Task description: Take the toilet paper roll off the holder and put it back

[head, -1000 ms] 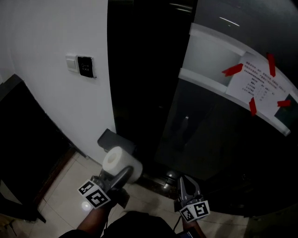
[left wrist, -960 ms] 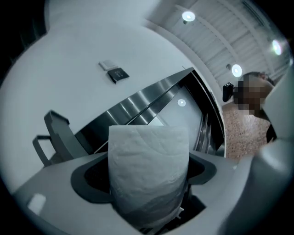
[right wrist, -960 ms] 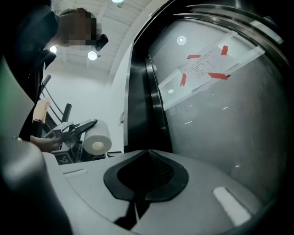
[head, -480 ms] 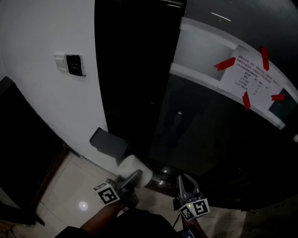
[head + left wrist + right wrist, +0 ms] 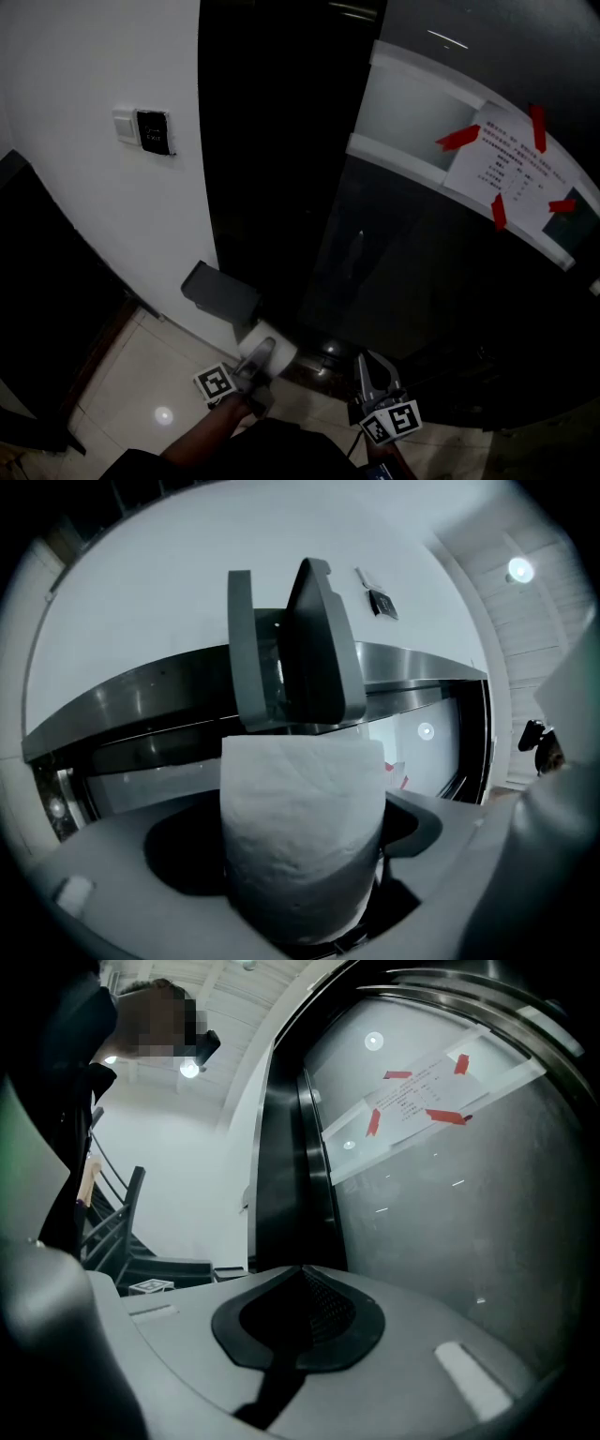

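A white toilet paper roll (image 5: 281,352) hangs just below and right of the dark grey wall holder (image 5: 220,292), apart from it. My left gripper (image 5: 262,351) is shut on the roll. In the left gripper view the roll (image 5: 302,827) stands upright between the jaws of the left gripper (image 5: 302,883), and the holder (image 5: 291,658) rises close behind it with its flap raised. My right gripper (image 5: 375,367) hangs low to the right with its jaws shut on nothing. In the right gripper view, the right gripper (image 5: 300,1321) points at the glass.
A switch panel (image 5: 150,131) sits on the white wall above the holder. A black door frame (image 5: 272,169) and a dark glass panel with a taped paper notice (image 5: 511,173) stand to the right. Pale floor tiles (image 5: 141,394) lie below.
The roll has come away from right under the holder, moving down and to the right with the left gripper. The right gripper has hardly moved.
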A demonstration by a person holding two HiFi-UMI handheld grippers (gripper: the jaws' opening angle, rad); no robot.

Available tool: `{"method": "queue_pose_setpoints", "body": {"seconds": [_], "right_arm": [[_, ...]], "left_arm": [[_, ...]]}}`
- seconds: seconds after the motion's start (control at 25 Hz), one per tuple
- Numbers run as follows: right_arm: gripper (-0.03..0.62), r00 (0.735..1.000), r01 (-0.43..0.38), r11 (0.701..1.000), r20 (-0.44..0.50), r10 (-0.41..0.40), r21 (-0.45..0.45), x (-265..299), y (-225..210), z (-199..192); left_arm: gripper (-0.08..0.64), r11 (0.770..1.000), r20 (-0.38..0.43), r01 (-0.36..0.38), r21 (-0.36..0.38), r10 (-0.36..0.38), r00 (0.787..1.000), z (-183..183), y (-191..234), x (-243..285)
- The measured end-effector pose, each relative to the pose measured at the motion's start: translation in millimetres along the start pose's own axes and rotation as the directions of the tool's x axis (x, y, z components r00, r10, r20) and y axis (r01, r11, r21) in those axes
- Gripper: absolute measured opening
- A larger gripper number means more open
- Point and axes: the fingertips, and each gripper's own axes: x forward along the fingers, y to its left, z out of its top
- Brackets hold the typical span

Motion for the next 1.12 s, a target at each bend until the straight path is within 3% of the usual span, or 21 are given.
{"method": "queue_pose_setpoints", "body": {"seconds": [0.32,0.68,0.88,1.12], "right_arm": [[0.014,1.000,-0.027,1.000,-0.008,0.027,0.014,11.1,3.0,-4.8],[0.014,1.000,-0.019,1.000,-0.007,0.019,0.021,16.1,-0.1,-7.8],[0.014,1.000,-0.017,1.000,-0.004,0.017,0.025,18.8,-0.5,-8.5],[0.014,1.000,-0.024,0.999,-0.006,0.024,0.034,24.6,0.8,-11.2]], "left_arm": [[0.457,1.000,0.002,-0.010,-0.006,0.010,1.000,17.4,18.0,4.5],[0.457,0.991,0.027,0.099,-0.095,-0.097,0.995,23.4,12.0,9.5],[0.457,0.982,0.062,0.124,-0.141,-0.116,0.991,26.7,12.6,14.6],[0.457,0.982,0.167,0.111,-0.152,-0.085,0.982,48.8,23.6,1.3]]}}
